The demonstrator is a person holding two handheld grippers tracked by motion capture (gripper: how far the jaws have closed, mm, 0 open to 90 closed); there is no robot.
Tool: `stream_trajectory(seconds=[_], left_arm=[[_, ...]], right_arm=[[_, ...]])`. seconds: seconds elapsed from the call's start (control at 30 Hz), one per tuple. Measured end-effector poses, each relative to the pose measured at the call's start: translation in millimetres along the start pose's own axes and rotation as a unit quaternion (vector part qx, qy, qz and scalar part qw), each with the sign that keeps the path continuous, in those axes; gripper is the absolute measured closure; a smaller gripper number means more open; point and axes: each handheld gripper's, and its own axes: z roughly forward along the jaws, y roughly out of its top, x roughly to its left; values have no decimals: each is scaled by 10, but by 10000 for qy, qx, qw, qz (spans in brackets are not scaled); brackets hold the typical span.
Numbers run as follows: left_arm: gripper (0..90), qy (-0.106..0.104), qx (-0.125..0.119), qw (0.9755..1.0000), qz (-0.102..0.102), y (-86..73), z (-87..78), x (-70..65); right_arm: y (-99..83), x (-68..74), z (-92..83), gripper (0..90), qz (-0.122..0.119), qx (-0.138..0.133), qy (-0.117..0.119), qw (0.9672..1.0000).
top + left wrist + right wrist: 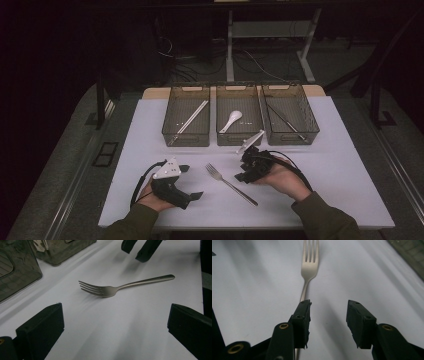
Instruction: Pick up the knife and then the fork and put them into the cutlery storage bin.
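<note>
fork point(310, 263) | under left jaw (handle) | right gripper point(328, 315) open, empty

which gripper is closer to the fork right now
Right. The right gripper hovers right beside the fork handle, jaws apart. The left gripper sits farther off, to the fork's left, jaws wide open.

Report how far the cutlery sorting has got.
Done, apparently: the three clear plastic bins already hold chopsticks, a white ceramic spoon and a thin metal utensil. In hand: the right gripper hovers open over the handle of the silver metal fork, which lies ungripped on the white table. Left: grasping and binning the fork. The left gripper waits open.
</note>
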Motion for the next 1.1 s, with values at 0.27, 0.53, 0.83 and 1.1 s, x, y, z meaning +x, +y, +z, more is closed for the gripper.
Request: stream_trajectory(seconds=[0.27, 0.53, 0.83, 1.1], left_arm=[[0, -8, -2, 10000, 15, 1, 0, -2], [0, -16, -5, 10000, 20, 1, 1, -2], [0, -14, -6, 10000, 19, 1, 0, -2], [0, -11, 13, 10000, 24, 2, 1, -4]], right_arm=[[132, 107, 147, 598, -130, 374, 151, 9991], [211, 164, 283, 650, -226, 737, 309, 9965], [263, 233, 379, 708, -431, 1035, 267, 9933], [287, 295, 396, 769, -794, 1177, 39, 9899]])
